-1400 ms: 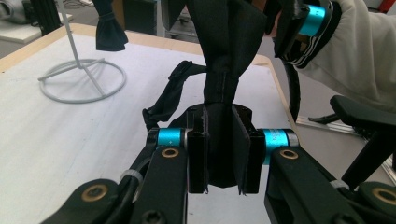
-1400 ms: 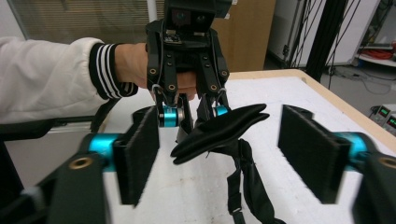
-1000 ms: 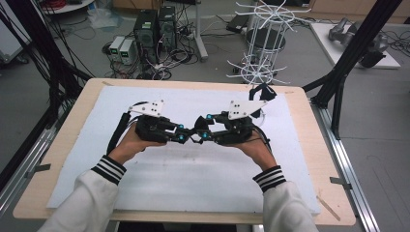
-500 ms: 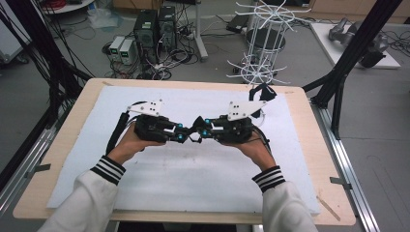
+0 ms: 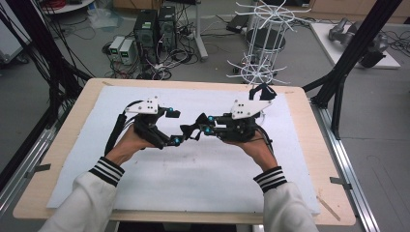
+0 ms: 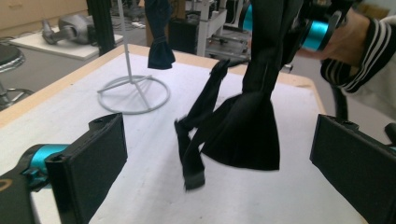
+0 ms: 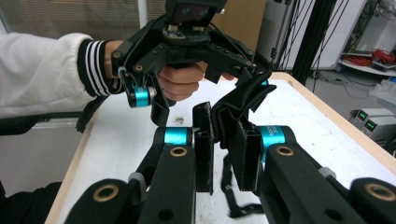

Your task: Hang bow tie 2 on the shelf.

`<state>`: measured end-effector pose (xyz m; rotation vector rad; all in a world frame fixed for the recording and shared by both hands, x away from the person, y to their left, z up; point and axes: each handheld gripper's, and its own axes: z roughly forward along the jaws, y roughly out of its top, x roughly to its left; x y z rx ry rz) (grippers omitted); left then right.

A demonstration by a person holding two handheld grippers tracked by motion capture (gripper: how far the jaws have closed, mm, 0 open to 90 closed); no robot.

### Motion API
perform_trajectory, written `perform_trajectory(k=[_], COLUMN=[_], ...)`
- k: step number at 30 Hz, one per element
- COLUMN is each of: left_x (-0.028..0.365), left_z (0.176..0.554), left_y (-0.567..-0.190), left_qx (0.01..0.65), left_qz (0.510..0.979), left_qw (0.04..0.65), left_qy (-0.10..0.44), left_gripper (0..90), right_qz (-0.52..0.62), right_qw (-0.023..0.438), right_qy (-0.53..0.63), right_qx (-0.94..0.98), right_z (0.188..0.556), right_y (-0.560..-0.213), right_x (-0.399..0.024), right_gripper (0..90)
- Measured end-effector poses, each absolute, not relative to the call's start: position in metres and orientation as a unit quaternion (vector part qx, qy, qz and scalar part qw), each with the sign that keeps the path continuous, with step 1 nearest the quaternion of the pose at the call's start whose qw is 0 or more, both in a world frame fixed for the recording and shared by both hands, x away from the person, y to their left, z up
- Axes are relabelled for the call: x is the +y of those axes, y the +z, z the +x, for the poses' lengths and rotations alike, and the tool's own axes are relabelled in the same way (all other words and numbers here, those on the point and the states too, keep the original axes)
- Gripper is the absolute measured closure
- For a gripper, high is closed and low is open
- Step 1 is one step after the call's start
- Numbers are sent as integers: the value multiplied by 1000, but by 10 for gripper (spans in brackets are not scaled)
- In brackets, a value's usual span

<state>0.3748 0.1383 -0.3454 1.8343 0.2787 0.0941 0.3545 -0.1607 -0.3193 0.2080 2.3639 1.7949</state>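
A black bow tie [image 5: 191, 131] hangs between my two grippers above the white mat [image 5: 203, 188]. My right gripper [image 7: 224, 121] is shut on the bow tie [image 7: 238, 107], whose strap dangles below. In the left gripper view the bow tie [image 6: 243, 126] droops from the right gripper [image 6: 303, 28] at the top. My left gripper [image 6: 222, 137] has just been opening. Its jaws stand wide apart on either side of the tie, and neither pad touches it. From above, the left gripper [image 5: 175, 128] faces the right gripper [image 5: 205, 129] tip to tip.
A white wire rack [image 5: 263, 43] stands at the table's far side, its ring base [image 6: 133, 93] on the mat. A second black bow tie [image 6: 159, 46] hangs from it. Computers and cables lie on the floor beyond. A black frame leg [image 5: 338, 87] stands at the right.
My left gripper's jaws have swung wide open and let go of the bow tie. The right gripper keeps its hold. Neither hand has shifted.
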Motion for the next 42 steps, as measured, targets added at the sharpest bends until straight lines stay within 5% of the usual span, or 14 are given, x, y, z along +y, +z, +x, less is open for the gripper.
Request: perform_trajectory(k=[42], left_x=[206], left_z=[341], left_y=[-374], left_qx=[203], left_qz=[759], left_qw=[603], left_qy=[139], left_gripper=[44], right_qz=[164], right_qw=[177], right_qy=[648], right_qx=[723], right_z=[347], right_y=[-301], right_x=[-213], right_gripper=[802])
